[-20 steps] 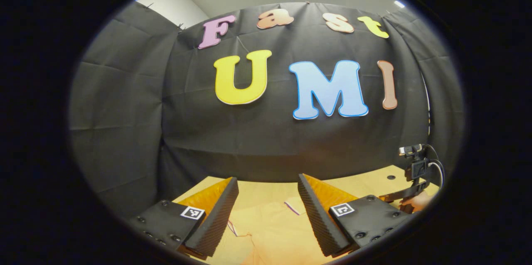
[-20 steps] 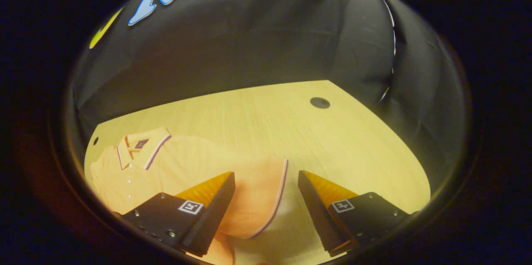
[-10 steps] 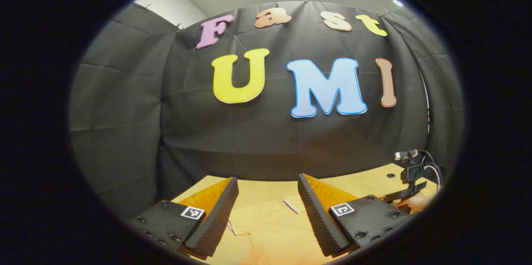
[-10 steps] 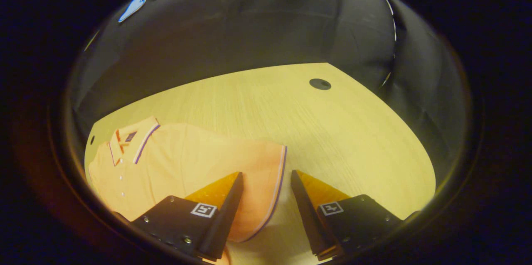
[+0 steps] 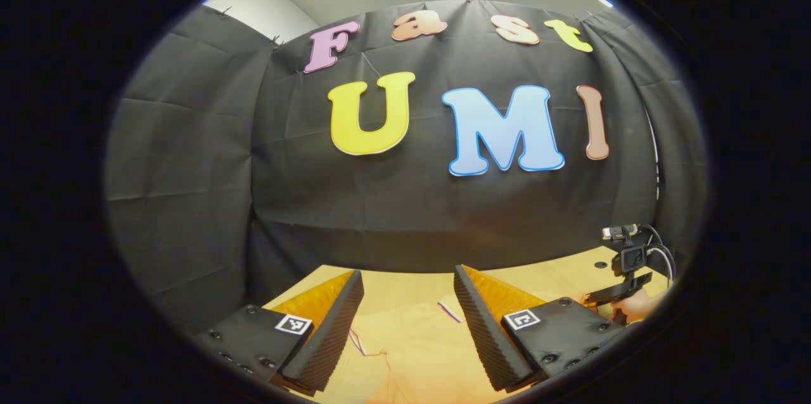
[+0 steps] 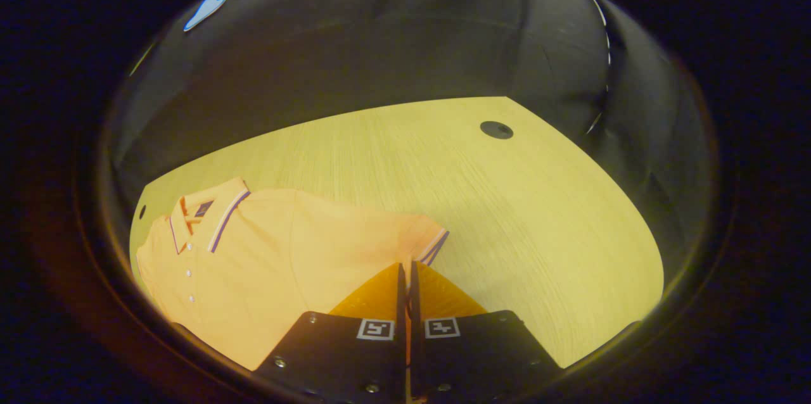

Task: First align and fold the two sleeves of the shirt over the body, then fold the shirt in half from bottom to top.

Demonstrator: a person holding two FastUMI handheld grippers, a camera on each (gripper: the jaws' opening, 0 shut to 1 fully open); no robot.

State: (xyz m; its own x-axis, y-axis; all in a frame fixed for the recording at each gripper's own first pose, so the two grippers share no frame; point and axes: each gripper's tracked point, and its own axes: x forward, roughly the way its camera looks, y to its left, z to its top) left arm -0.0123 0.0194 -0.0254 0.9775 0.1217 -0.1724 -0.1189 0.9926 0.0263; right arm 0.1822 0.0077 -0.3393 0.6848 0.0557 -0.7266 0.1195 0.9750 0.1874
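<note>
Right gripper (image 6: 405, 277) now clamped, apparently on sleeve (image 6: 426, 240).

Left claw (image 5: 405, 315) hangs with jaws apart above the orange shirt (image 5: 412, 353).

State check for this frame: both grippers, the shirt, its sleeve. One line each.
Right gripper: shut on the sleeve.
Left gripper: open, holding nothing, above the shirt.
Shirt: flat on the table, front up, collar buttoned, not folded yet.
Sleeve: cuff edge pinched, bunched toward the fingers.
</note>
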